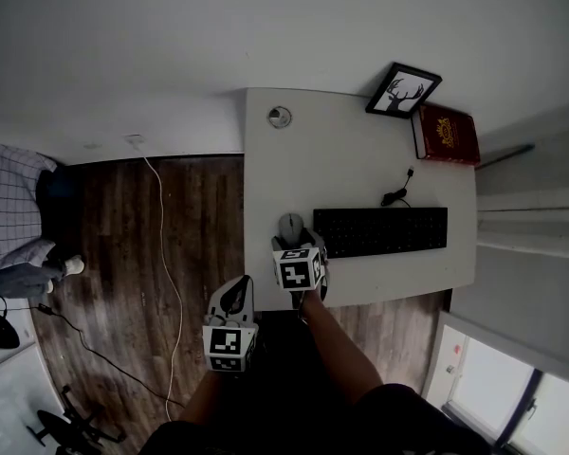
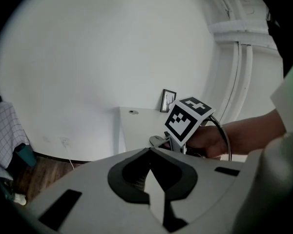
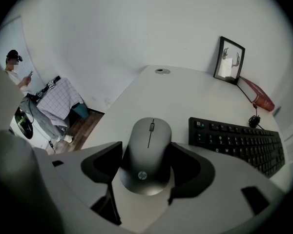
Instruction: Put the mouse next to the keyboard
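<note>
A grey mouse (image 1: 291, 226) (image 3: 147, 150) lies on the white table (image 1: 351, 159), just left of the black keyboard (image 1: 379, 231) (image 3: 239, 143) and near the table's front left corner. My right gripper (image 1: 294, 242) (image 3: 146, 156) straddles the mouse from behind, jaws spread wide on either side of it, and I count it open. My left gripper (image 1: 233, 298) (image 2: 149, 156) hangs off the table's left front over the wooden floor, with its jaws together and nothing in them. In the left gripper view the right gripper's marker cube (image 2: 188, 118) shows above the mouse (image 2: 157, 140).
At the table's back right stand a framed deer picture (image 1: 403, 89) and a red book (image 1: 448, 134). The keyboard's cable (image 1: 396, 193) curls behind it. A round grommet (image 1: 280, 117) sits at the back left. A white cord (image 1: 166, 245) runs over the floor. A person (image 3: 15, 72) stands far left.
</note>
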